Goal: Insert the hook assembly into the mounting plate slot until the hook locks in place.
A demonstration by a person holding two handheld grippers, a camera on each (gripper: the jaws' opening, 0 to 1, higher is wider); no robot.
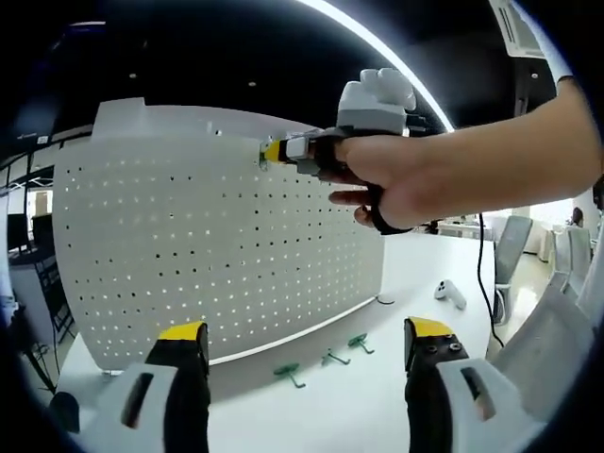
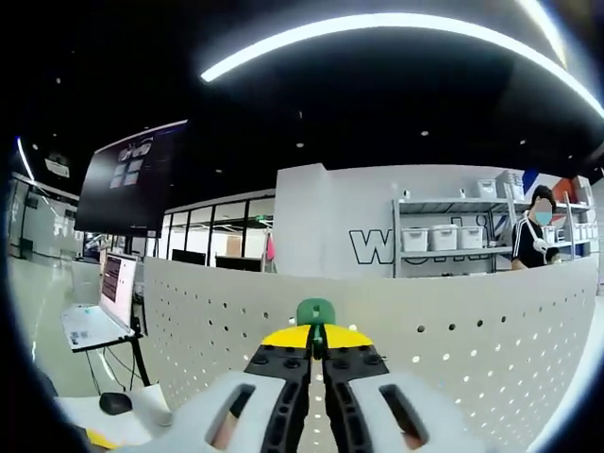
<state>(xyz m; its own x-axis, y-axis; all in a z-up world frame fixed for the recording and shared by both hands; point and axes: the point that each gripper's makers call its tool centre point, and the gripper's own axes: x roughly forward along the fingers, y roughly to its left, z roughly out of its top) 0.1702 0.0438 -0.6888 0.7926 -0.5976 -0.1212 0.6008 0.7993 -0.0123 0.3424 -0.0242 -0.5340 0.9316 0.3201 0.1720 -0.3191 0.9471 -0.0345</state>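
Observation:
A white pegboard mounting plate (image 1: 208,245) stands upright on the white table (image 1: 349,406). My right gripper (image 1: 274,151), held in a person's hand (image 1: 396,175), presses against the board's upper edge. In the right gripper view its jaws are shut on a green hook (image 2: 315,311), right at the top of the pegboard (image 2: 453,349). My left gripper (image 1: 307,344) stands open in front of the board, low, with nothing between its yellow-tipped fingers. Three more green hooks (image 1: 326,363) lie on the table at the board's foot.
A white controller (image 1: 450,293) and a black cable (image 1: 486,283) lie on the table at the right. Office chairs (image 1: 514,250) stand beyond. Behind the board are shelves with white bins (image 2: 444,238), a person (image 2: 536,236), a dark screen (image 2: 132,179) and a desk (image 2: 99,326).

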